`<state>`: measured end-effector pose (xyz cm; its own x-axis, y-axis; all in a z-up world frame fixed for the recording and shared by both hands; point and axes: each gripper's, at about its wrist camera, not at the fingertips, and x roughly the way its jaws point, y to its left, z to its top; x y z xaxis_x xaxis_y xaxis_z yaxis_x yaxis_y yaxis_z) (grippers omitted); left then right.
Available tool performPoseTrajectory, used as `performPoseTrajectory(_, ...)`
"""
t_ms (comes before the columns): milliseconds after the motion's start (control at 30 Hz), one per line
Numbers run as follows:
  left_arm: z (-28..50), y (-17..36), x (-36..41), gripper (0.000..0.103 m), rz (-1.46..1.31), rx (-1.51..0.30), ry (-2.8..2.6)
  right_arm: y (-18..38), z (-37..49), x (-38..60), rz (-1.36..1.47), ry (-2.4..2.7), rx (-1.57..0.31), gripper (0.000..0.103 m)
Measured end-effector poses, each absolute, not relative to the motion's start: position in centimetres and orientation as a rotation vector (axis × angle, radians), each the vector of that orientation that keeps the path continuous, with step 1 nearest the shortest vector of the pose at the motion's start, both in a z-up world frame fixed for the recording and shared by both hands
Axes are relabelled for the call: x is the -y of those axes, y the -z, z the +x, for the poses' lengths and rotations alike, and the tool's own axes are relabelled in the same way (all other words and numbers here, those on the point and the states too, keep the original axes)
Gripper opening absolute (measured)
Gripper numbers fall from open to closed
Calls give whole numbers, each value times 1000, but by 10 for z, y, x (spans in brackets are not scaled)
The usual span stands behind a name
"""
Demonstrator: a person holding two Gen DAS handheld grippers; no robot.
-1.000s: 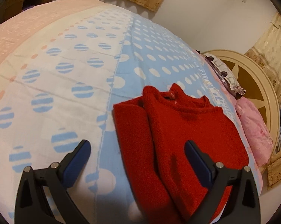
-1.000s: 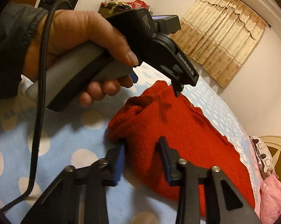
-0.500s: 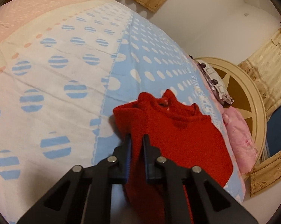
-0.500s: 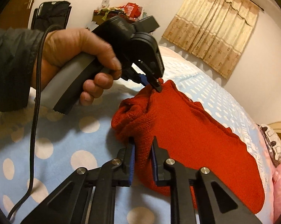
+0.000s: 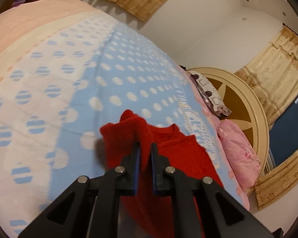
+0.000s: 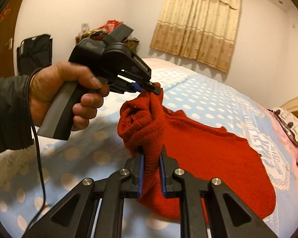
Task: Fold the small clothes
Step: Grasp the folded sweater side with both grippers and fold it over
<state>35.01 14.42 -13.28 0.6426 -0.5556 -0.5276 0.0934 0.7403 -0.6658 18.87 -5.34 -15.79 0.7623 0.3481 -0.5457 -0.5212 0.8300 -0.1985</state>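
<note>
On the bed's blue dotted sheet [image 6: 198, 103] lies the red sweater [image 6: 208, 154], its near edge lifted off the bedding. Left gripper [image 5: 144, 154] clenched on a bunched fold of it; same gripper seen in right view [image 6: 154, 88] pinching the raised corner. Right gripper [image 6: 151, 158] also clamped on the sweater's edge. Hand [image 6: 55, 97] holds the left gripper's handle. Pink pillow [image 5: 238, 154] at the headboard [image 5: 253, 107].

Location: a bedroom in a home. Indicators: a bed [image 5: 113, 63] covered with a dotted blue, white and pink blanket, pillows [image 5: 236, 150] against a round cream headboard [image 5: 253, 107], beige patterned curtains [image 6: 198, 25] on plain white walls, and cluttered belongings [image 6: 101, 31] in the far corner.
</note>
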Motion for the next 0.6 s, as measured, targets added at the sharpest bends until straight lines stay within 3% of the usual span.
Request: performPoseTrajectory(600,398,97,-26,9,-503,-816,534,143,203,152,-48,-352,-550,12)
